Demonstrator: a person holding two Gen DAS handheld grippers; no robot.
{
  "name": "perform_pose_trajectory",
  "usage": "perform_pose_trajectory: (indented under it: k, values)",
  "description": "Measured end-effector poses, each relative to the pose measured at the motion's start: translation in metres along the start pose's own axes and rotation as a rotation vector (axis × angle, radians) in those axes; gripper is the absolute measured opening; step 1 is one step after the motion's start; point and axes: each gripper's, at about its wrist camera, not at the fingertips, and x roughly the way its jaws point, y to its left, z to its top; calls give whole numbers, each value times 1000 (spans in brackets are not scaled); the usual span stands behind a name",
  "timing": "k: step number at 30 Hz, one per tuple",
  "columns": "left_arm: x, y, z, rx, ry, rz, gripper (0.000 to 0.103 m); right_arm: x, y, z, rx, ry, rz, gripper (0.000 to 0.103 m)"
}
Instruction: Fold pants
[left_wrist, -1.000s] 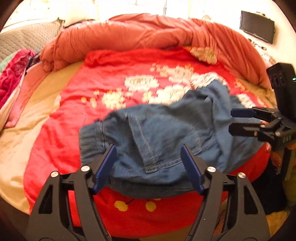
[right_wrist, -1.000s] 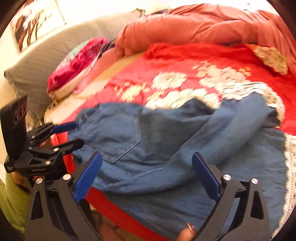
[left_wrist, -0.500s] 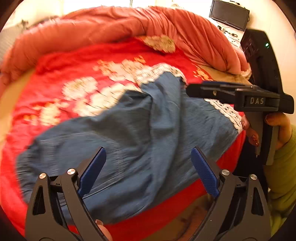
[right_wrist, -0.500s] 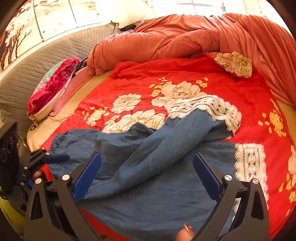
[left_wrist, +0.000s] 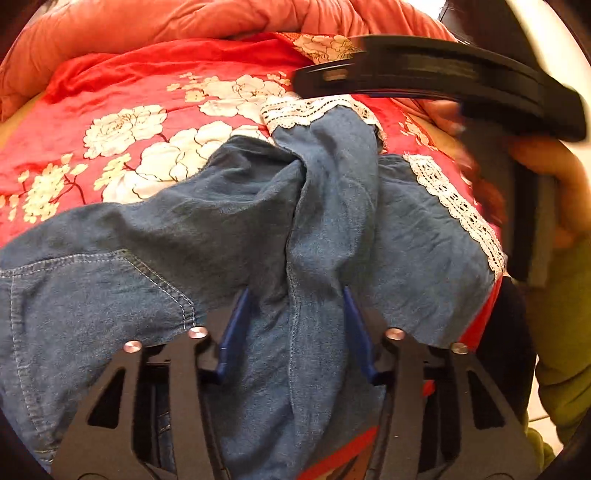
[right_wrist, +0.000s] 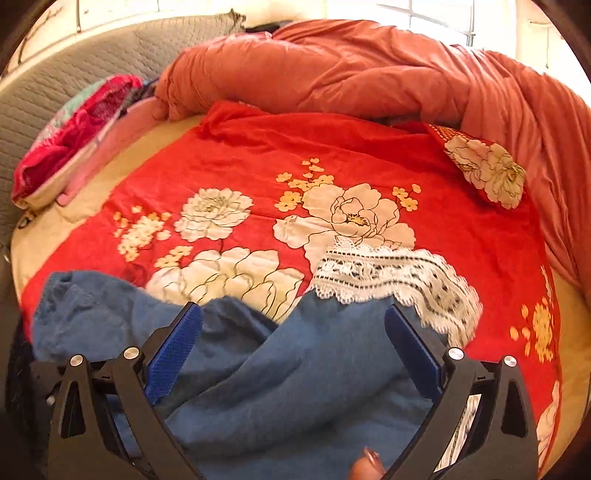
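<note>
- Your left gripper (left_wrist: 295, 325) is closing its jaws around a raised ridge of the denim pants (left_wrist: 332, 229); the cloth sits between the blue pads (left_wrist: 236, 328), but you can't yet tell whether they pinch it.
- Your right gripper (right_wrist: 291, 350) hangs with its jaws spread wide over one pant leg, gripping nothing; denim lies below the gap.
- The pants lie crumpled on the red floral bedspread (right_wrist: 258, 155), at its near edge, with one leg thrown across the other. Judging by this, no fold is made: you are only at the first grasp, and the straightening and every fold are left.
- The left wrist view shows you the stitched back pocket (left_wrist: 92, 295), both lace-trimmed hems and your right gripper's black body (left_wrist: 443, 77), held in a hand (left_wrist: 554, 173) above the far leg.
- The right wrist view instead shows the upper lace hem (right_wrist: 388, 273) up close, the bunched coral duvet (right_wrist: 332, 74) beyond the bedspread, the grey quilted headboard (right_wrist: 74, 74) and a pink pillow (right_wrist: 74, 129) at its side.
</note>
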Motion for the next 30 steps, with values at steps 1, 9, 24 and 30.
perform_pose_trajectory:
  k: [1, 9, 24, 30]
  values:
    - [-1, 0, 0, 0, -9, -9, 30, 9, 0, 5, -2, 18, -15, 98]
    - [-5, -5, -4, 19, -28, -66, 27, 87, -5, 31, -1, 175, -145, 97]
    - [-10, -1, -4, 16, -52, -105, 28, 84, -52, 13, 122, 133, -87, 11]
    - [-13, -3, -6, 21, -78, -118, 39, 25, -81, -6, 279, -4, 42, 11]
